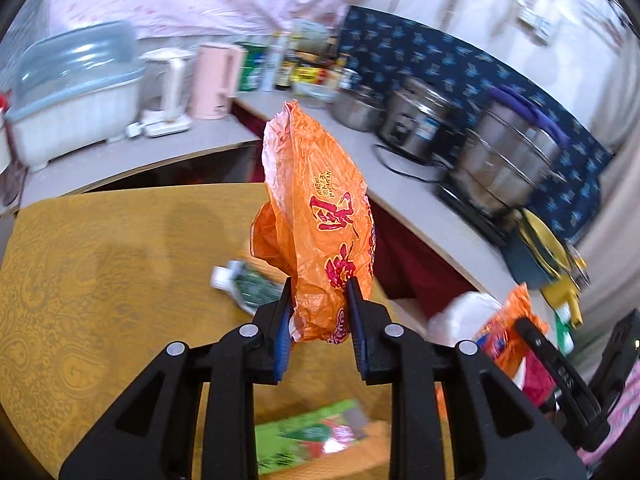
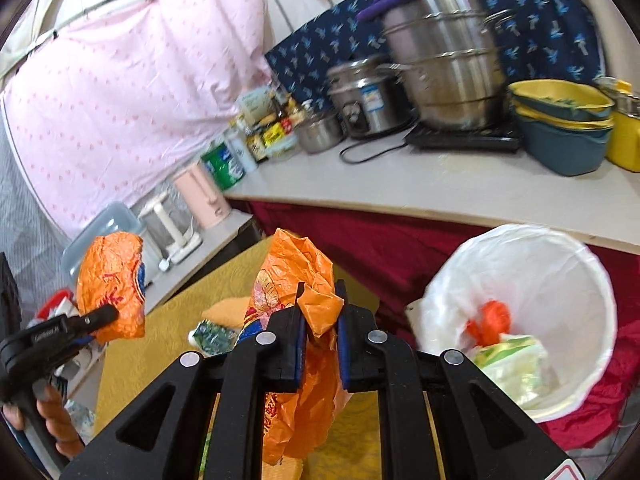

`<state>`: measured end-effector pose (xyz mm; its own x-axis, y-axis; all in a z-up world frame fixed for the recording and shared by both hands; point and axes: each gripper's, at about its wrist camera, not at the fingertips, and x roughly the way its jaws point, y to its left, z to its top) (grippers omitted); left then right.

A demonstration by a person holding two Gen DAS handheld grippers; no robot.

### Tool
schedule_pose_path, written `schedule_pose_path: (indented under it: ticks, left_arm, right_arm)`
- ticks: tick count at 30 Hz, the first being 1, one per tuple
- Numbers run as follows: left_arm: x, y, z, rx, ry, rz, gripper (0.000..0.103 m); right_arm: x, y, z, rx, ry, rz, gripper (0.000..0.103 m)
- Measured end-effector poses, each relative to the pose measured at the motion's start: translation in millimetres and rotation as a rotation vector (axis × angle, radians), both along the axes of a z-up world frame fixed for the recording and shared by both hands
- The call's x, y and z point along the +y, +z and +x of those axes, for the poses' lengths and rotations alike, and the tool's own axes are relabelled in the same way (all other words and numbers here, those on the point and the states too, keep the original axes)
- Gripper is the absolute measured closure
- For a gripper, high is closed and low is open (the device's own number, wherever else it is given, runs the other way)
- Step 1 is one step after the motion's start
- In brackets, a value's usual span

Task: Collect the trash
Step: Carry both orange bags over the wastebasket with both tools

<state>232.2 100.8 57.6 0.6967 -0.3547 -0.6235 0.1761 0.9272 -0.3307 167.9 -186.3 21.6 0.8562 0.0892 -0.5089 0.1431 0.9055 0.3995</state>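
Observation:
My left gripper [image 1: 318, 286] is shut on a crumpled orange plastic bag [image 1: 320, 208] with red print, held up above the yellow patterned table [image 1: 100, 260]. The right wrist view shows that same bag [image 2: 112, 280] at the left. My right gripper [image 2: 320, 292] is shut on a second orange wrapper [image 2: 298, 268], which hangs down between its fingers. A bin with a white liner [image 2: 592, 280] stands to the right of the table, with orange and green-white trash inside. A green-white sachet [image 1: 248, 284] and a green packet [image 1: 312, 436] lie on the table.
Behind the table runs a grey counter [image 2: 420, 188] bearing steel pots [image 2: 448, 60], a rice cooker [image 2: 364, 96], stacked basins [image 2: 560, 128], jars, a pink kettle [image 1: 214, 80] and a lidded tub [image 1: 76, 88]. Red cloth hangs under the counter beside the bin.

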Motion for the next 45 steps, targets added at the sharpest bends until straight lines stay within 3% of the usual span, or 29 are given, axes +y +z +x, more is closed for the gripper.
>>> schedule_pose_path:
  ticks: [10,19,45]
  left_arm:
    - [-103.6,6.8,-32.8,-0.014,-0.208,0.025,0.079]
    - [-177.3,-2.4,-47.3,-0.006,-0.331,0.057,0.079]
    - [-298.6,-62.3,-41.5,0.125,-0.511,0.136,0.074]
  right_arm:
    - [-68.5,8.2,-47.2,-0.037,-0.135,0.031,0.091]
    - [-127.5,-2.3,-78.3,-0.045,-0.237,0.065,0.091]
    - [-205.6,-42.9,-109.3,-0.005,-0.384,0.110,0.091]
